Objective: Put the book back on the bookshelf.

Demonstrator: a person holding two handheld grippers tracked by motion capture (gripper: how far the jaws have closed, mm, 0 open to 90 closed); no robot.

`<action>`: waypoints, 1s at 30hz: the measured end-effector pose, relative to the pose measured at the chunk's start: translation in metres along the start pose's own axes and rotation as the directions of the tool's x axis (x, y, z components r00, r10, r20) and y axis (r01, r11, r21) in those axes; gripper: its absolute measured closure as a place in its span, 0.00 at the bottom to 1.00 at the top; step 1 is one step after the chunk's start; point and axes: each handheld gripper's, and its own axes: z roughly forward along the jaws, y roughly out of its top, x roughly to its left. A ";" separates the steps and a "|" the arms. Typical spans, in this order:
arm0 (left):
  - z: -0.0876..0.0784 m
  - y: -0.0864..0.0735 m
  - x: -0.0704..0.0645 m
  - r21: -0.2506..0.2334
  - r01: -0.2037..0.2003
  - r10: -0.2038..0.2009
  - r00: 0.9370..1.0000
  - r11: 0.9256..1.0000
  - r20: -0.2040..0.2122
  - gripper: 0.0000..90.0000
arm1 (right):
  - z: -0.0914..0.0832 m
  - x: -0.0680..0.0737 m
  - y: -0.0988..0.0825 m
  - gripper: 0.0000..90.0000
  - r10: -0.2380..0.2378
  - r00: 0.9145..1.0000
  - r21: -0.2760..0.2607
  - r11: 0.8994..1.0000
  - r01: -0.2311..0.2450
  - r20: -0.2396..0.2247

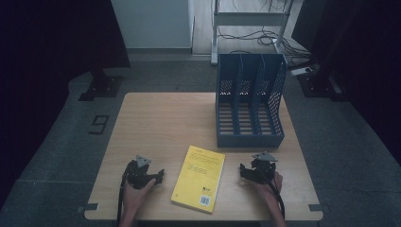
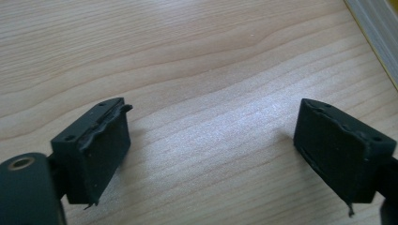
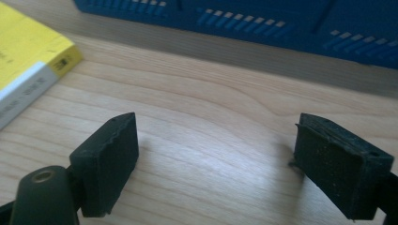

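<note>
And here we are: the yellow book (image 1: 198,178) lies flat on the tabletop (image 1: 156,123), cover up, near the front edge and right between the two hands, touched by neither. Its far end tilts a little to the right, toward the blue file rack (image 1: 250,101) that stands upright at the back right with its three slots open to the front.

The left tool (image 1: 158,177) rests just left of the book, jaws spread wide with nothing but bare wood between them; in the left gripper view the book's page edge (image 2: 375,28) peeks in at the upper right corner. The right tool (image 1: 243,171) sits just right of the book, jaws also spread with nothing between them; the right gripper view catches the book's corner (image 3: 33,65) at the left and the rack's base (image 3: 263,21) beyond.

By the look of it, the job is getting that book into a slot, and the pickup comes first. A flat book gives little to bite on, so the smart play, I'd say, is for one tool to come in low at a long edge, slip a jaw under the cover side and clamp across the thickness, near the middle so it won't droop. The other can steady the opposite edge against sliding. Then stand it upright before steering for a slot.
</note>
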 end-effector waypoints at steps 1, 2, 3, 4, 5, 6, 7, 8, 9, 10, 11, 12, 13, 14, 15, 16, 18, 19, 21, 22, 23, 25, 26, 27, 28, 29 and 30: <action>0.000 0.000 -0.001 -0.001 0.005 -0.005 1.000 1.000 -0.005 0.12 | 0.000 0.002 0.001 0.15 -0.006 1.000 -0.006 1.000 0.006 -0.004; -0.001 -0.001 -0.003 -0.001 0.011 -0.011 1.000 1.000 -0.011 0.13 | -0.001 0.004 0.001 0.15 -0.012 1.000 -0.008 1.000 0.012 -0.010; -0.001 -0.001 -0.005 -0.002 0.015 -0.015 1.000 1.000 -0.016 0.13 | -0.002 0.006 0.001 0.15 -0.014 1.000 -0.012 1.000 0.014 -0.014; 0.000 0.000 -0.006 -0.001 0.015 -0.015 1.000 1.000 -0.016 0.13 | -0.003 0.007 0.001 0.15 -0.010 1.000 -0.016 1.000 0.010 -0.018; 0.000 0.000 -0.007 0.000 0.014 -0.014 1.000 1.000 -0.016 0.13 | -0.003 0.008 0.001 0.16 -0.006 1.000 -0.019 1.000 0.005 -0.023; 0.001 0.001 -0.008 0.001 0.017 -0.017 1.000 1.000 -0.018 0.13 | -0.003 0.009 0.002 0.16 -0.007 1.000 -0.021 1.000 0.006 -0.029; 0.002 0.002 -0.008 0.001 0.018 -0.018 1.000 1.000 -0.018 0.12 | -0.003 0.010 0.002 0.16 -0.008 1.000 -0.025 1.000 0.007 -0.030; 0.001 0.001 -0.007 0.002 0.010 -0.010 1.000 1.000 -0.011 0.12 | -0.004 0.012 0.003 0.16 -0.010 0.999 -0.028 1.000 0.009 -0.030; 0.001 0.001 -0.007 0.002 0.010 -0.010 1.000 1.000 -0.011 0.12 | -0.004 0.013 0.003 0.17 -0.015 0.999 -0.036 0.999 0.013 -0.034; -0.001 -0.001 -0.003 -0.007 -0.001 0.001 1.000 1.000 0.003 0.15 | -0.006 0.015 0.004 0.17 -0.017 0.999 -0.043 0.999 0.015 -0.039; -0.002 -0.002 -0.001 -0.012 0.005 -0.005 1.000 1.000 0.000 0.17 | -0.007 0.016 0.005 0.17 -0.019 0.999 -0.052 0.999 0.016 -0.044; -0.003 -0.002 -0.001 -0.011 0.007 -0.007 1.000 1.000 0.000 0.17 | -0.009 0.018 0.006 0.17 -0.014 0.999 -0.062 0.998 0.011 -0.052; -0.002 -0.002 -0.001 -0.010 0.005 -0.005 1.000 1.000 -0.004 0.17 | -0.011 0.019 0.008 0.17 -0.008 0.998 -0.071 0.997 0.003 -0.066; -0.002 -0.002 -0.001 -0.010 0.005 -0.005 1.000 1.000 -0.004 0.17 | -0.011 0.019 0.008 0.17 -0.008 0.998 -0.071 0.997 0.003 -0.066; -0.002 -0.002 -0.001 -0.010 0.006 -0.006 1.000 1.000 -0.006 0.17 | -0.014 0.023 0.011 0.18 0.009 0.996 -0.091 0.996 -0.018 -0.094; -0.002 -0.002 -0.001 -0.010 0.006 -0.006 1.000 1.000 -0.006 0.17 | -0.016 0.024 0.013 0.18 0.008 0.995 -0.096 0.995 -0.018 -0.099; -0.002 -0.002 -0.001 -0.010 0.006 -0.006 1.000 1.000 -0.006 0.17 | -0.019 0.029 0.017 0.18 0.007 0.993 -0.109 0.994 -0.019 -0.114; -0.002 -0.002 -0.001 -0.010 0.006 -0.006 1.000 1.000 -0.006 0.17 | -0.020 0.032 0.019 0.18 0.009 0.992 -0.116 0.993 -0.023 -0.122; -0.002 -0.002 -0.001 -0.010 0.006 -0.006 1.000 1.000 -0.006 0.17 | -0.024 0.038 0.022 0.19 0.001 0.990 -0.127 0.992 -0.019 -0.140; -0.002 -0.002 -0.001 -0.010 0.006 -0.006 1.000 1.000 -0.006 0.17 | -0.025 0.041 0.023 0.19 -0.006 0.989 -0.134 0.991 -0.013 -0.146; -0.002 -0.002 -0.001 -0.009 0.005 -0.005 1.000 1.000 -0.004 0.17 | -0.026 0.044 0.024 0.19 -0.013 0.989 -0.137 0.990 -0.008 -0.150; -0.002 -0.002 -0.002 -0.007 0.004 -0.004 1.000 1.000 -0.003 0.16 | -0.028 0.050 0.026 0.19 -0.021 0.986 -0.146 0.989 -0.003 -0.164; -0.002 -0.002 -0.002 -0.006 0.004 -0.004 1.000 1.000 -0.002 0.16 | -0.028 0.053 0.027 0.19 -0.026 0.985 -0.148 0.989 0.000 -0.171; -0.002 -0.001 -0.002 -0.004 0.001 -0.001 1.000 1.000 -0.002 0.15 | -0.028 0.057 0.027 0.19 -0.030 0.984 -0.146 0.989 0.005 -0.175; -0.001 -0.001 -0.002 -0.004 0.000 0.000 1.000 1.000 -0.002 0.15 | -0.028 0.060 0.028 0.19 -0.037 0.983 -0.147 0.989 0.011 -0.178; -0.001 -0.001 -0.002 -0.003 0.000 0.000 1.000 1.000 -0.001 0.15 | -0.028 0.063 0.028 0.19 -0.041 0.982 -0.148 0.989 0.014 -0.182; -0.001 -0.001 -0.002 -0.003 -0.001 0.001 1.000 1.000 -0.001 0.15 | -0.028 0.066 0.028 0.19 -0.048 0.981 -0.150 0.989 0.019 -0.186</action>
